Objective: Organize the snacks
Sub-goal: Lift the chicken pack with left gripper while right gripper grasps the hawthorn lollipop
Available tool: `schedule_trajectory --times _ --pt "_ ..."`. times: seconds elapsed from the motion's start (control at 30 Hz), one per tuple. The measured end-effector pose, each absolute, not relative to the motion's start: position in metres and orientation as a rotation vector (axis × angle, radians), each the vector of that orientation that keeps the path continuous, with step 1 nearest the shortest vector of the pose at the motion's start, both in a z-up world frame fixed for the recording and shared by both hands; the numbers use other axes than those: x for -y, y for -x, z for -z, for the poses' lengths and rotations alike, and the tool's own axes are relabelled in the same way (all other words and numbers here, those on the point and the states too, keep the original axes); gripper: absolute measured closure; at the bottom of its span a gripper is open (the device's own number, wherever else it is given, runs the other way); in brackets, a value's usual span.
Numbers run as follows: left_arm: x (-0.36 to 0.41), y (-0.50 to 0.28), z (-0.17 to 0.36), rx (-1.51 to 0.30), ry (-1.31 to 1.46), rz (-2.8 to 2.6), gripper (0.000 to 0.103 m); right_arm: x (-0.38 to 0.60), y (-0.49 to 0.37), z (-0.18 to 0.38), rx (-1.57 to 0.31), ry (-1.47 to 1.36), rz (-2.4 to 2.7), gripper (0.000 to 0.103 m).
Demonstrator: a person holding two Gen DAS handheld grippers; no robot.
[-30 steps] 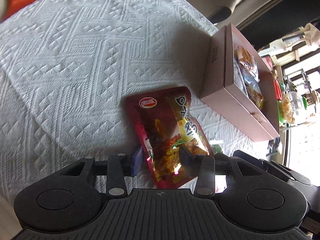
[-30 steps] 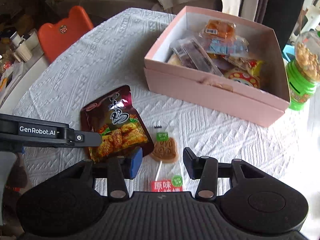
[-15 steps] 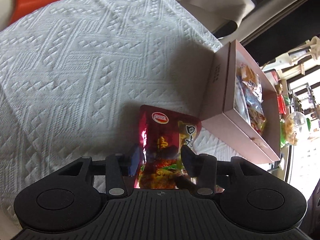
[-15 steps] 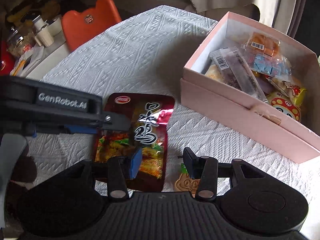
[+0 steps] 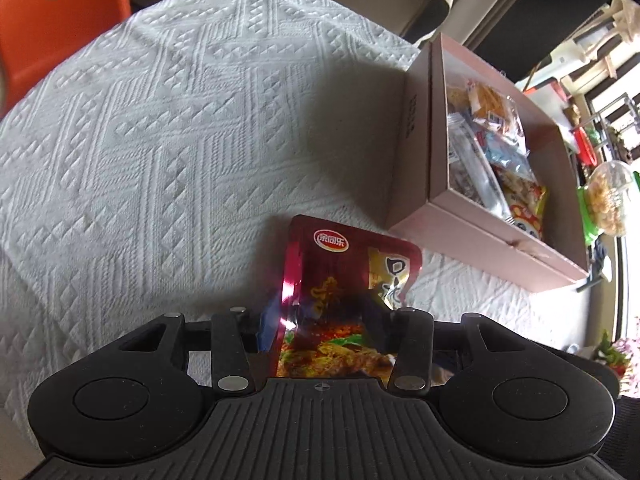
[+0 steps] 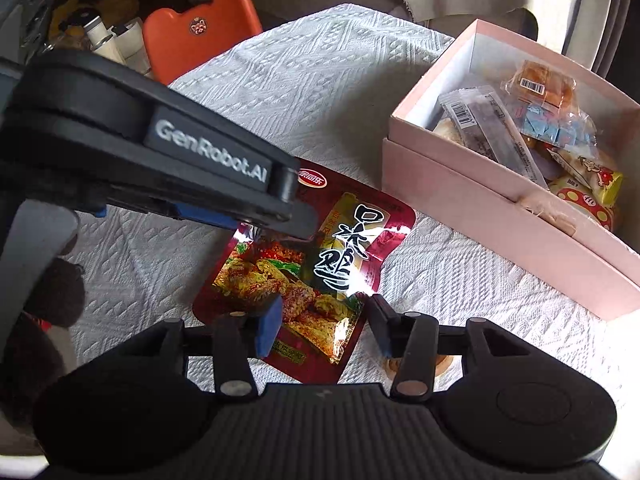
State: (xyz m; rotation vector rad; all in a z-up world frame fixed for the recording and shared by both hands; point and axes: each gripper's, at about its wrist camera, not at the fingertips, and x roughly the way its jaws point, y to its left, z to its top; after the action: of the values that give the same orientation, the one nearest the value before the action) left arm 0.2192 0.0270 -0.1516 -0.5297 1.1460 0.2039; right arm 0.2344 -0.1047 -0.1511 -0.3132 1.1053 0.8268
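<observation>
1. The red snack packet (image 6: 308, 268) lies on the white cloth (image 5: 160, 140), just beside the front left corner of the pink box (image 6: 500, 224), and it is not yet inside.
2. The left gripper (image 5: 324, 320) is placed around the packet; its jaws have just been opening, and the packet is seen between them, bent upward on one side. Whether the pads press on it cannot be told.
3. The right gripper (image 6: 324, 320) is held partly open over the packet's near end, and nothing seems to be gripped by it.
4. For a good step, the packet should probably be taken firmly by one edge, because the foil looks slippery and is easily folded. It should then be lifted above the wall of the pink box before it is moved over.
5. The pink box is already filled with many wrapped snacks (image 6: 520, 128), so a free place near its left wall is likely to be needed.
6. A small biscuit snack (image 6: 436, 364) lies on the cloth under the right gripper, on the side toward the box. The two grippers are close together and may be in each other's way.
7. An orange chair (image 6: 200, 28) is seen far behind the box, and a green jar (image 5: 604, 208) beside its far end.
</observation>
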Motion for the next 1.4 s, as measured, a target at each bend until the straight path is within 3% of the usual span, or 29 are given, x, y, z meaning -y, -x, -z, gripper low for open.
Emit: schedule_trajectory --times 0.1,0.27,0.6,0.9,1.17,1.4 --pt "-0.026 -0.222 0.153 -1.134 0.512 -0.195 0.049 0.112 -0.233 0.145 -1.092 0.317 -0.825 0.054" --pt "-0.022 -0.226 0.153 -1.132 0.487 -0.189 0.048 0.139 -0.233 0.135 -1.057 0.292 -0.775 0.044" --pt "-0.011 -0.237 0.151 -1.126 0.425 -0.164 0.047 0.175 -0.234 0.152 -1.146 0.252 -0.752 0.032" --pt "0.018 -0.245 0.141 -1.138 0.231 -0.067 0.047 0.161 -0.219 0.162 -1.079 0.341 -0.797 0.013" --pt "0.031 -0.233 0.114 -1.109 0.143 -0.033 0.048 0.173 -0.219 0.158 -1.088 0.327 -0.81 0.014" --pt "0.069 -0.254 0.136 -1.184 0.074 0.0 0.048 0.19 -0.222 0.163 -1.102 0.332 -0.759 0.013"
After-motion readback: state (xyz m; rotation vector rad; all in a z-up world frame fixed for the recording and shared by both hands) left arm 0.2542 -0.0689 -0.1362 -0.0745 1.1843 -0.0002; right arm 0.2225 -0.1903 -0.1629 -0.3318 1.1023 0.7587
